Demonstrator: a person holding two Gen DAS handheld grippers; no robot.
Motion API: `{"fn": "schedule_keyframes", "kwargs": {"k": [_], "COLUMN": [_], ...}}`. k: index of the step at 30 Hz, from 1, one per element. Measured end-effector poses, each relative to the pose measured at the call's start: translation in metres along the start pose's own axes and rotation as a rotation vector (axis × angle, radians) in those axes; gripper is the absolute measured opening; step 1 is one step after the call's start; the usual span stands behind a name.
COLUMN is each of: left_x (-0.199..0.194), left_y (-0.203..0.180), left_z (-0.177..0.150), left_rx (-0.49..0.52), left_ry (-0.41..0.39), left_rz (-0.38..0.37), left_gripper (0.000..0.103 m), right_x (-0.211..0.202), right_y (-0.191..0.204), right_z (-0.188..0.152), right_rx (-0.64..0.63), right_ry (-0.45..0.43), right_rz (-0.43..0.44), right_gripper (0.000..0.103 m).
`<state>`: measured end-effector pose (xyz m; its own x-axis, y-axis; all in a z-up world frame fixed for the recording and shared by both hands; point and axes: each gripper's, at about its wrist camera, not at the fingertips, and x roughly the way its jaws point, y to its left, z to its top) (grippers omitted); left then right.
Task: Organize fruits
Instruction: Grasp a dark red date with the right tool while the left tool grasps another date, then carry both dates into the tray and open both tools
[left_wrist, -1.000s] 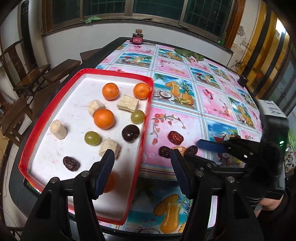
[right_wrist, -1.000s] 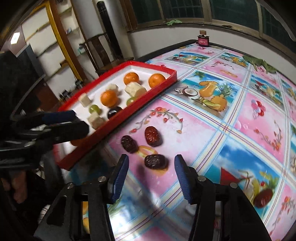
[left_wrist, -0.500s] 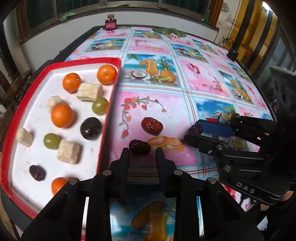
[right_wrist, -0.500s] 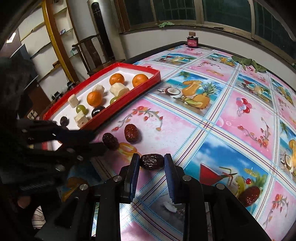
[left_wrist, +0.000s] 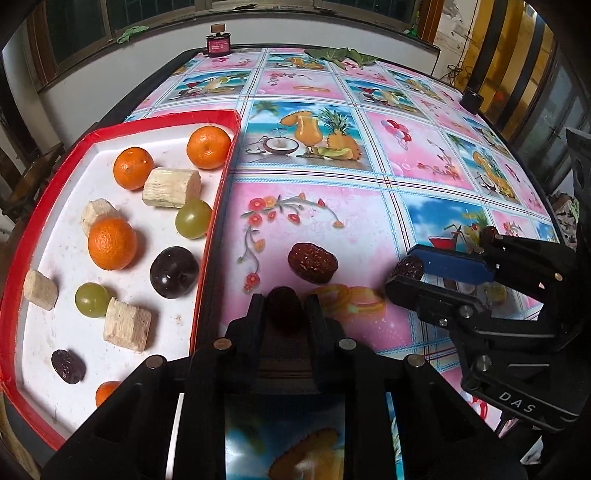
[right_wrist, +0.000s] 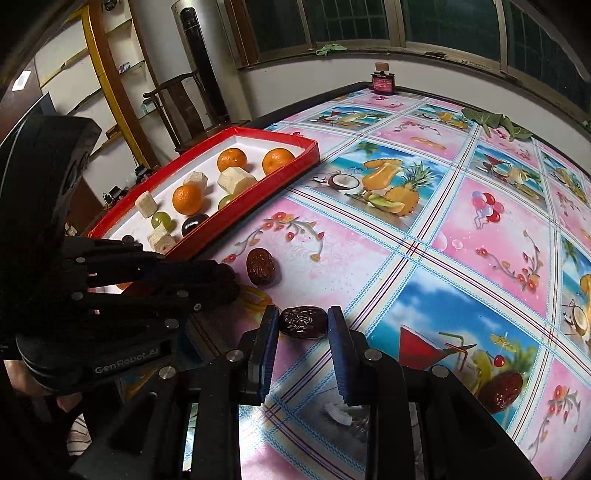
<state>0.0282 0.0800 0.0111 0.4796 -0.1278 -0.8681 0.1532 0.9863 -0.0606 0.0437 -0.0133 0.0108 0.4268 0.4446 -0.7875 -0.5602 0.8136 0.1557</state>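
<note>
1. The left gripper (left_wrist: 284, 306) is seen clamped on a dark date (left_wrist: 283, 300), which is pinched between its two black fingers at table level.
2. The right gripper (right_wrist: 303, 325) is closed on a second wrinkled date (right_wrist: 303, 322), which is held between its blue-padded fingers; whether it is lifted off the cloth cannot be told.
3. A third, reddish date (left_wrist: 312, 257) is found lying loose on the patterned tablecloth (left_wrist: 369, 206), just ahead of the left gripper and slightly to its right.
4. To the left of the left gripper, a red tray (left_wrist: 218, 206) is placed; a dark plum (left_wrist: 174, 272), green grapes (left_wrist: 193, 218), oranges (left_wrist: 112, 243), pale cut chunks (left_wrist: 171, 187) and a small date (left_wrist: 68, 366) are held in it.
5. Far ahead, at the table's back edge, a small red bottle (left_wrist: 218, 41) is set.
</note>
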Motion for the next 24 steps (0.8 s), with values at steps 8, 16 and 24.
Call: {"fn": "schedule_keyframes", "kwargs": {"k": [8,16,24], "left_x": [-0.012,-0.027,-0.041], "left_y": [0.003,0.008,0.013], "left_z": [-0.007,-0.011,-0.012], "left_rx": [-0.020,-0.034,-0.040], "left_ry": [-0.006,-0.018,-0.044], "left_rz": [-0.028,-0.016,-0.015], "left_gripper": [0.019,0.019,0.019], "right_x": [-0.006,-0.013,-0.024], "right_y": [0.004,0.014,0.028], "right_z": [0.004,0.006,0.009], "right_rx": [-0.002,-0.020,-0.043], "right_ry": [-0.015,-0.031,-0.053], "right_rz": [-0.008,-0.015,-0.010], "right_gripper": [0.027,0.027,0.027]}}
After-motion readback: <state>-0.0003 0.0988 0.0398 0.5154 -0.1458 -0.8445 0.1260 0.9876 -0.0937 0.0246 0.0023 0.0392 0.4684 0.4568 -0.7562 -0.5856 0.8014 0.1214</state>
